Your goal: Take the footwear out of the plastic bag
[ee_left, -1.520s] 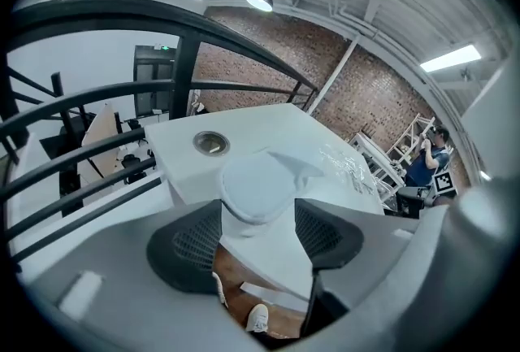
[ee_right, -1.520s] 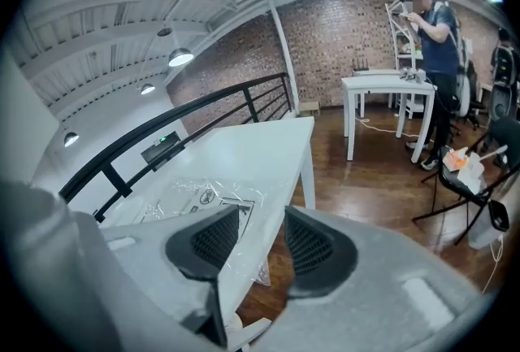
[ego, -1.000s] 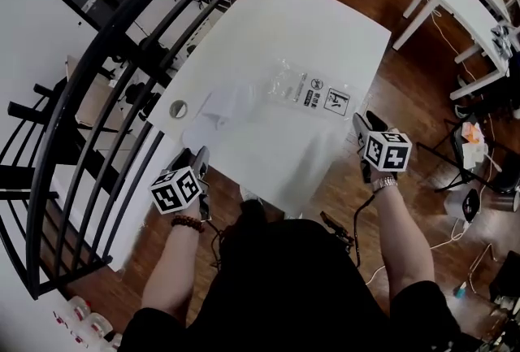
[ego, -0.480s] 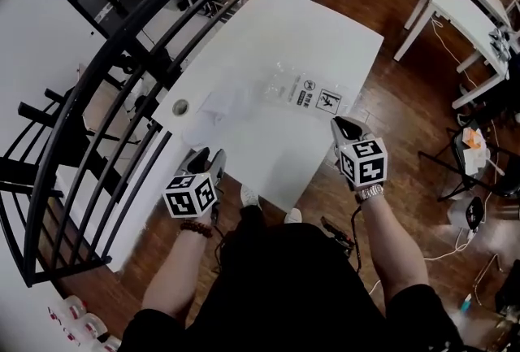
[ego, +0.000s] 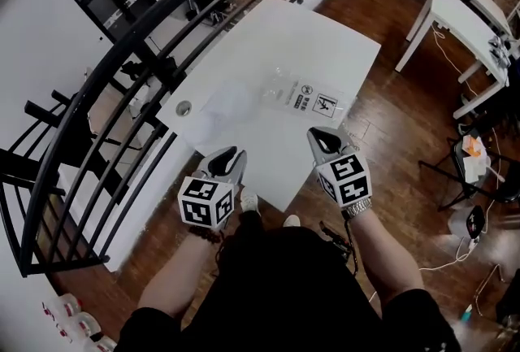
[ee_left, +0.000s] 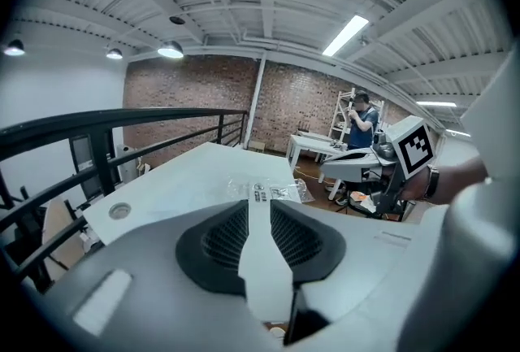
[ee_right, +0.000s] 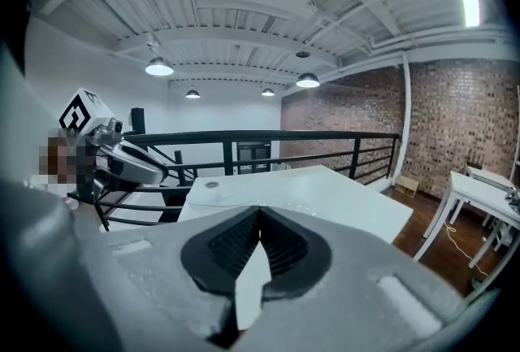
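Note:
A clear plastic bag with printed labels lies flat on the white table, and in the left gripper view the bag lies just beyond my jaws. To its left lies a pale, crumpled translucent wrap. I cannot make out any footwear. My left gripper hovers over the table's near edge. Its jaws are closing, with a narrow gap and nothing between them. My right gripper hangs at the near right corner, short of the bag, shut on nothing.
A black metal railing runs close along the table's left side. A round grommet is set in the tabletop. A second white table stands at the right on the wood floor. A person stands far off.
Both grippers have come in toward each other and up to the table's near edge. The bag and wrap have not moved on the table.

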Demonstrator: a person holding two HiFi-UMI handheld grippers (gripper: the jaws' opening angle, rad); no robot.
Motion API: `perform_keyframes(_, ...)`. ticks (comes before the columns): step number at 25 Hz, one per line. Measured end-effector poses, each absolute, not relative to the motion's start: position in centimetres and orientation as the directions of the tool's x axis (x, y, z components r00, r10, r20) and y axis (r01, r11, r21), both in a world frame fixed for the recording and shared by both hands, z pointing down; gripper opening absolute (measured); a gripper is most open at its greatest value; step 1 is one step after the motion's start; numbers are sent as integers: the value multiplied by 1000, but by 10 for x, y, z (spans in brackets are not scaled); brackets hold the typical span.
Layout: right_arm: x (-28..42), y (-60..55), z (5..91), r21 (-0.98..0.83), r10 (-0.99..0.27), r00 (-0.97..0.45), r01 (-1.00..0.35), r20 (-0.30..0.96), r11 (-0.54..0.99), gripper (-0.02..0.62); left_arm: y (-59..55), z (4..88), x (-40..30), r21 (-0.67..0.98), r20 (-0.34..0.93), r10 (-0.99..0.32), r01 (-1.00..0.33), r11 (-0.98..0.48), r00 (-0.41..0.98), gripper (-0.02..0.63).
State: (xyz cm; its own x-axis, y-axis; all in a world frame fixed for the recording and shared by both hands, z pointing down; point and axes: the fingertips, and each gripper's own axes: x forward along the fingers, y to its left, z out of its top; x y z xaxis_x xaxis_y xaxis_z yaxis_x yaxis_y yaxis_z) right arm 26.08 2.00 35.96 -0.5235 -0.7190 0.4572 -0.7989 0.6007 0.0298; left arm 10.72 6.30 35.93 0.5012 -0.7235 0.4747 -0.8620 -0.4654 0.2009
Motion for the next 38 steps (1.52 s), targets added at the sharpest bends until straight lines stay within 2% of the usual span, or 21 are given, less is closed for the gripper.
perform_keyframes(7, 234, 43, 331, 60, -697, -584, -747, 416, 662, -8, 69, 317, 145, 121, 411, -720, -817, -564, 558, 15)
perform_keyframes(18, 212, 58, 302, 85, -685, -631, -710, 364, 699, -8, 72, 304, 174, 77, 414, -696, -784, -616, 587, 15)
perform_keyframes(38, 209, 65, 302, 87, -682, -634, -706, 364, 703, -8, 78, 302, 184, 57, 416, -688, -772, -633, 595, 15)
